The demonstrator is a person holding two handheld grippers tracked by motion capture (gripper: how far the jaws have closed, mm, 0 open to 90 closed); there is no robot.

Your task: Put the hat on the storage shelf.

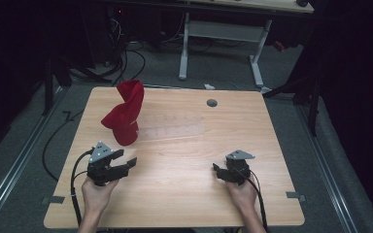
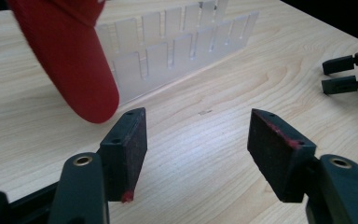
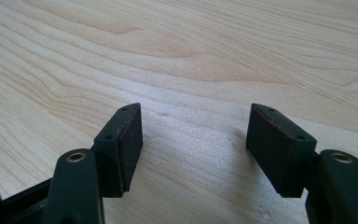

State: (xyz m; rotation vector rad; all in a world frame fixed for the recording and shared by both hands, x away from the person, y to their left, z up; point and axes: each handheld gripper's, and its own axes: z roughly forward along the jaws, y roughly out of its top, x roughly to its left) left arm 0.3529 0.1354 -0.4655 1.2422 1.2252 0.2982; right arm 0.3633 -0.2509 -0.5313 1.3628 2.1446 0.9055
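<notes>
Red cap (image 1: 124, 115) upper left of frame, propped on clear slotted rack (image 1: 172, 129) on counter (image 1: 184, 170). My left gripper (image 1: 128, 161) spread, empty, aimed toward cap for pickup. Right gripper (image 1: 215, 168) spread, empty, parked lower right.

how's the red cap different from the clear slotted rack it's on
The red cap is opaque, soft cloth, while the clear slotted rack is see-through, stiff plastic. The cap stands tall, its crown draped over the rack's left end; the rack lies low and long across the table. The cap has rounded curves; the rack has straight, evenly slotted walls. Both sit on the far left part of the table, ahead of the open left tongs, which touch neither.
</notes>
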